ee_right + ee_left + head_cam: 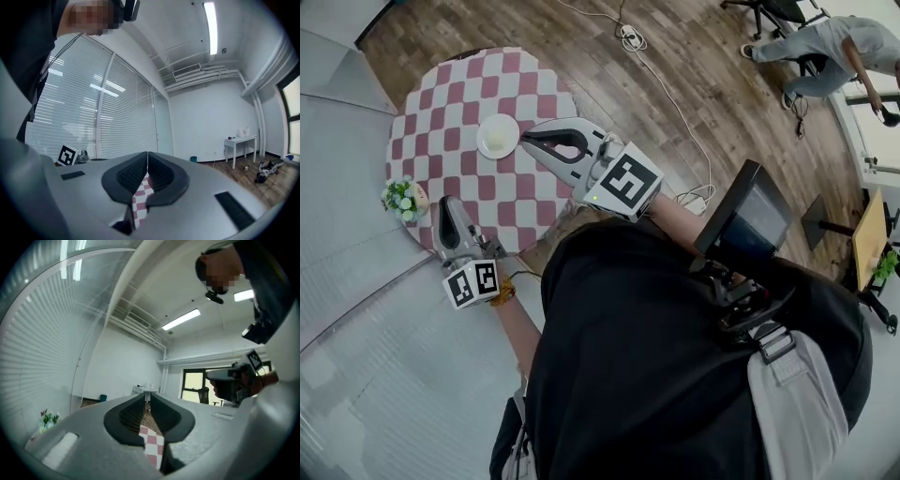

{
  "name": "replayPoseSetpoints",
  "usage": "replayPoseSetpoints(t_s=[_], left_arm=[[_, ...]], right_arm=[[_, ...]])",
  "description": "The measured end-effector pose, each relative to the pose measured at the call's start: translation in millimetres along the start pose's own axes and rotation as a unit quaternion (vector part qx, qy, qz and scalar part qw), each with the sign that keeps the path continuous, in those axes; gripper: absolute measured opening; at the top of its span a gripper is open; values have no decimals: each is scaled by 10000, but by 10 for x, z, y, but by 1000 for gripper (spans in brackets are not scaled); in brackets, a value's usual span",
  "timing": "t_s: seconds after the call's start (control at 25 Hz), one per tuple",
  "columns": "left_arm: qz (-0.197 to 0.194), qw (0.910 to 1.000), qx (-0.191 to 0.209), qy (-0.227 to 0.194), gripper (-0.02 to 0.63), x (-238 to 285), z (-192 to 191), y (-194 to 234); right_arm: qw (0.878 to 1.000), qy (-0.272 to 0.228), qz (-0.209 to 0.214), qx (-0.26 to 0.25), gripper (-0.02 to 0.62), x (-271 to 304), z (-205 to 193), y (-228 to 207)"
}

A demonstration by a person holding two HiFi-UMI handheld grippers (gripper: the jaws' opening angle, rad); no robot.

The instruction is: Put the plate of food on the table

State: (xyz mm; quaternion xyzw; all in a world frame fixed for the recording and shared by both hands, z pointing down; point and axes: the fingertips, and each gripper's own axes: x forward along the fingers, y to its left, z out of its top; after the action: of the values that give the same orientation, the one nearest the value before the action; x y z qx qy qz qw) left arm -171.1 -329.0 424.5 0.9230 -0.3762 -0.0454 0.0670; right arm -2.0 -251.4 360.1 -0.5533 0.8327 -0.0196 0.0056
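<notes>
While plate (498, 137)'s on tbl (450, 94), fingers (568, 124) empty.

The room is bright and even: ceiling light strips (181, 319) burn white high above the jaws in both gripper views, their cores blown out. Daylight glows through the slatted blinds (70, 122) left of the jaws in the right gripper view and through a window (194, 387) just right of them in the left. The jaws loom close and soft, dark in their hollows, and the walls (206, 122) bend and fade to black at the round edges, while the checked worktop (478, 141) ahead of the jaws looks sharp under faint shadows.
</notes>
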Motion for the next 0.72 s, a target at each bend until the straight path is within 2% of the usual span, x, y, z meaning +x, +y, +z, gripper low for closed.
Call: replayPoseSetpoints(t_s=[0.08, 0.2, 0.36, 0.48, 0.6, 0.72], left_arm=[[-340, 9985, 427, -10, 25, 22, 62, -246], [-818, 9938, 757, 52, 12, 81, 44, -592], [-1219, 9853, 1170, 240, 11, 94, -92, -874], [-1364, 9830, 1174, 367, 11, 39, -236, -905], [-1453, 9840, 952, 386, 11, 14, -346, -927], [-1698, 9790, 1009, 506, 11, -22, -417, -1003]], right_arm=[[10000, -30, 58, -38, 11, 6, 6, 64], [9999, 52, 102, 19, 11, -23, -43, 129], [9996, 176, 229, -44, 11, 11, -169, 217], [9996, 136, 239, -81, 11, 23, -249, 257], [9994, 202, 257, -138, 11, -47, -422, 258], [9986, 380, 343, -105, 11, -90, -649, 313]])
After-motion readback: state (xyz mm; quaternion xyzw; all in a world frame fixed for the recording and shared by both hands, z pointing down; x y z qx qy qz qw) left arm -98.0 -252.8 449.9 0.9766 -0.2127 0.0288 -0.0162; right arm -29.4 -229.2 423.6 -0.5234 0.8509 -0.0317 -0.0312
